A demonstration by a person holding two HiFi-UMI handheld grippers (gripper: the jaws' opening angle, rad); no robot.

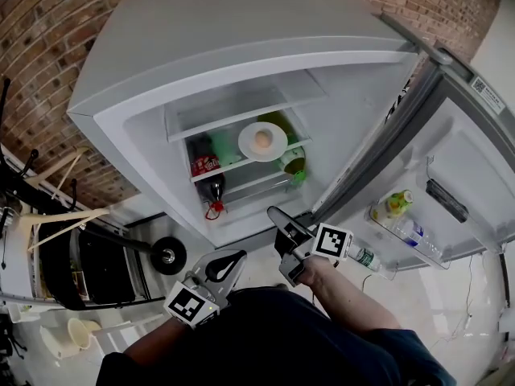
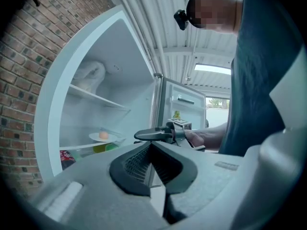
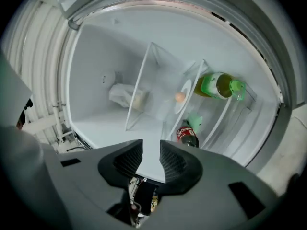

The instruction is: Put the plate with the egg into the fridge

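Note:
The white plate [image 1: 278,146] with the egg [image 1: 263,139] sits on a glass shelf inside the open fridge [image 1: 161,95]. In the left gripper view the plate [image 2: 96,138] and the egg [image 2: 103,135] show on that same shelf. The right gripper view has the plate [image 3: 185,92] edge-on with the egg [image 3: 179,97] on it. My right gripper [image 1: 280,230] is held outside the fridge, below the shelf. Its jaws stand apart with nothing between them [image 3: 151,150]. My left gripper [image 1: 232,262] is lower left, near my body. Its jaws meet at the tips [image 2: 152,145] and hold nothing.
A cola bottle [image 1: 214,188] and a green bottle [image 1: 291,161] lie under the plate's shelf. The fridge door [image 1: 451,175] is swung open to the right, with bottles [image 1: 398,203] in its rack. Wooden hangers [image 1: 56,219] and a black wheel [image 1: 167,256] are at the left.

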